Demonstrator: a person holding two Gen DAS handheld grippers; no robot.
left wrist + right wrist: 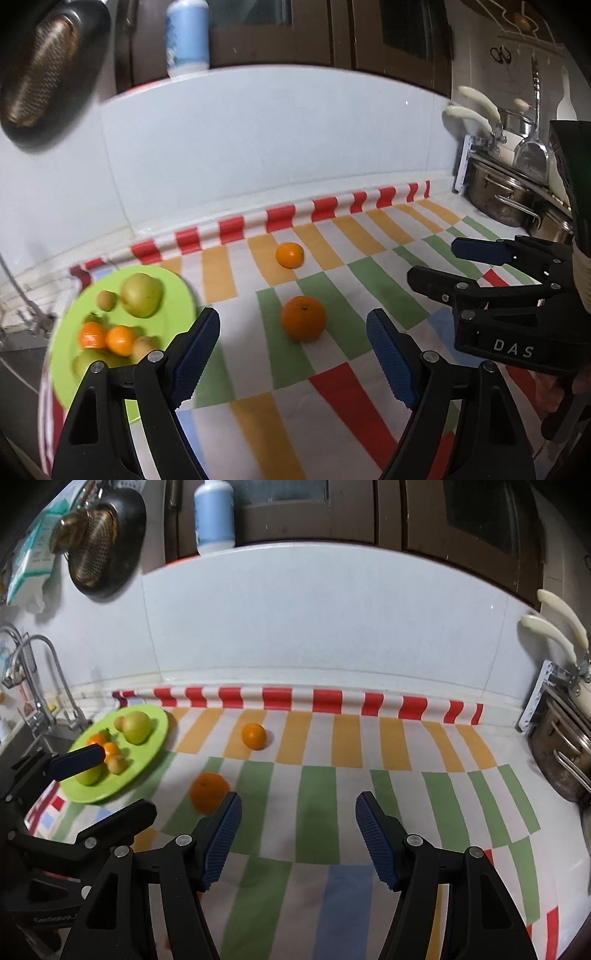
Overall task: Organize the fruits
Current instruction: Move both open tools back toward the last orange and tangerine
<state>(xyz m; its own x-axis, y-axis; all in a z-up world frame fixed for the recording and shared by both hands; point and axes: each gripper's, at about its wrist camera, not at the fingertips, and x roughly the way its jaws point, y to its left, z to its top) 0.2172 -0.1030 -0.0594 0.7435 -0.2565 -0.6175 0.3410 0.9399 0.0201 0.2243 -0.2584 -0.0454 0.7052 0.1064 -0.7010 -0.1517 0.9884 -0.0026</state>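
Now both sets of jaws are spread and empty, the left gripper [291,354] aimed at the big orange [303,318] mid-frame on the counter [369,369], likely bound for the green plate [177,291] at lower left.

Open striped cloth [317,805] ahead of both grippers, obstructed only by two oranges: the near one [303,317] and the far one [290,254]. Left bounded by loaded green plate [177,291]; right by pots [495,192].
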